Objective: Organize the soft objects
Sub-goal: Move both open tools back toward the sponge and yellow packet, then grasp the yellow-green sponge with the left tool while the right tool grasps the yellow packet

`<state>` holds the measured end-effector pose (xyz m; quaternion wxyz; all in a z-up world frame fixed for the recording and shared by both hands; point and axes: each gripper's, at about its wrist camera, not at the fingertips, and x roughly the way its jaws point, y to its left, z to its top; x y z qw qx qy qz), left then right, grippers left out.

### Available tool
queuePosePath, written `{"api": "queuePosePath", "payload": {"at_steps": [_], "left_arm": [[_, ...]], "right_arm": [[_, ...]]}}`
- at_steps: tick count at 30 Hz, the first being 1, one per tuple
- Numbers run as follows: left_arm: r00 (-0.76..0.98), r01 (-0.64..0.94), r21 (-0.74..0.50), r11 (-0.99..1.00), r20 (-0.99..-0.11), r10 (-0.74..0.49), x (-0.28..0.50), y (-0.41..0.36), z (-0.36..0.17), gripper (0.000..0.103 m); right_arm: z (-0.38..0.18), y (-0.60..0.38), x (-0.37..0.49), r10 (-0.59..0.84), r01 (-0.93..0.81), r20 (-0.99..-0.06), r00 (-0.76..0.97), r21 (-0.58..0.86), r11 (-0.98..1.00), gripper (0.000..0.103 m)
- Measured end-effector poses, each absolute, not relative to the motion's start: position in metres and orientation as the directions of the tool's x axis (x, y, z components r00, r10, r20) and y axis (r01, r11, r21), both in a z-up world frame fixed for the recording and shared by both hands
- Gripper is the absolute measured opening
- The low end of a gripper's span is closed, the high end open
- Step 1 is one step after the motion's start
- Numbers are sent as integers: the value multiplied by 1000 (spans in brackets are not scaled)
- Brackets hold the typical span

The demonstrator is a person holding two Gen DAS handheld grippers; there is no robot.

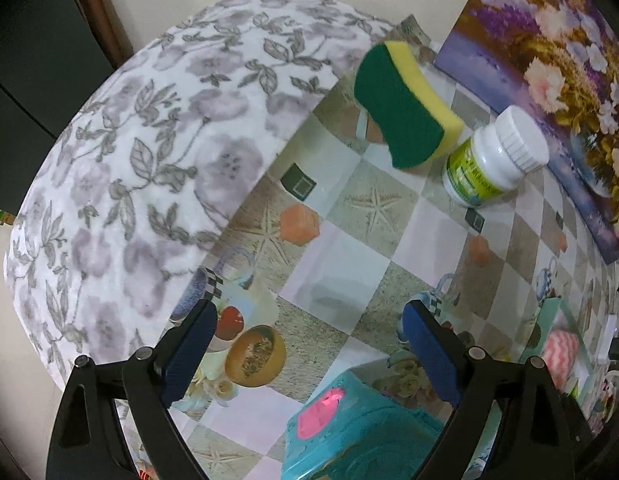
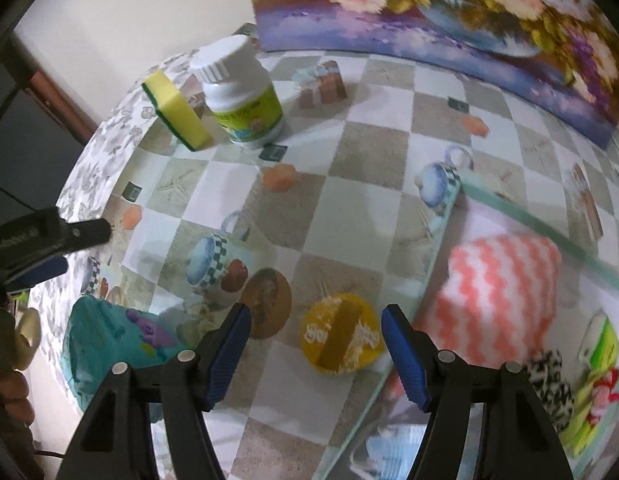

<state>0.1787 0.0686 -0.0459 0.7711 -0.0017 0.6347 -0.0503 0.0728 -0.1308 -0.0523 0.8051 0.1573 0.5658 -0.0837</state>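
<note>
The yellow-and-green sponge (image 1: 405, 108) is standing on its edge at the far side of the tabletop (image 1: 341, 248), leaning against or just beside a white-capped bottle (image 1: 493, 156); I cannot tell whether they touch. Nearer to me, a teal soft pouch (image 1: 349, 436) with a pink patch is lying on the checked cloth, and a yellow round scrubber (image 2: 341, 334) is lying flat just beside the glass tray (image 2: 441, 240). Inside that tray a pink-and-white zigzag cloth (image 2: 497, 292) is sitting, with a black-and-white fuzzy item (image 2: 549, 384) near it.

I am seeing the left hand-held gripper (image 1: 309, 340) pointing steeply down above the teal pouch, its jaws spread wide with nothing between them. The right hand-held gripper (image 2: 315, 346) is also pointing down, jaws apart and empty, with the yellow scrubber lying below the gap, not pinched.

A floral blanket (image 1: 149, 152) is covering the left end of the tabletop, and a flower painting (image 2: 449, 20) is leaning along the back.
</note>
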Motion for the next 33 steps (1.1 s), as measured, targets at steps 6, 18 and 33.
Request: {"api": "queuePosePath", "payload": {"at_steps": [6, 18, 33], "left_arm": [[174, 80, -57, 995, -982, -70, 179, 68, -53, 94], [184, 82, -55, 995, -980, -69, 181, 68, -52, 94], [195, 101, -49, 994, -978, -68, 177, 62, -48, 94]], "right_arm": [[-65, -131, 84, 26, 282, -944, 329, 124, 951, 71], [-89, -119, 95, -8, 220, -966, 257, 50, 974, 71], [-90, -99, 76, -66, 110, -978, 198, -44, 993, 63]]}}
